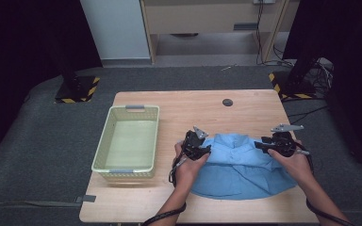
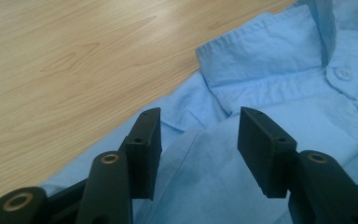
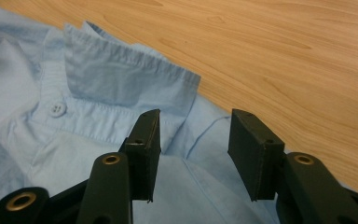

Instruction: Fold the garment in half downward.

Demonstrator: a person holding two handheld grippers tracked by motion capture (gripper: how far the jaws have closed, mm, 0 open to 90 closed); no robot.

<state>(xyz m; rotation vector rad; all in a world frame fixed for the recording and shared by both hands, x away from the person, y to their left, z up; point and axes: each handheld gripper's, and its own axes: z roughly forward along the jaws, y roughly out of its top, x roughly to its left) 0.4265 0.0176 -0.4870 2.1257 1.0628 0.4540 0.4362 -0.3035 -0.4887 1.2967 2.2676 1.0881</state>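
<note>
Fingers of both grippers stand apart above blue shirt, seemingly untouching.

Light blue button-up shirt, folded, collar up, flat on the table's near right part.

Bare table lies open at twelve o'clock beyond the blue shirt, broken by one small dark disc. At nine o'clock the pale green basket walls off the left side, with a narrow free lane between it and the shirt.
</note>
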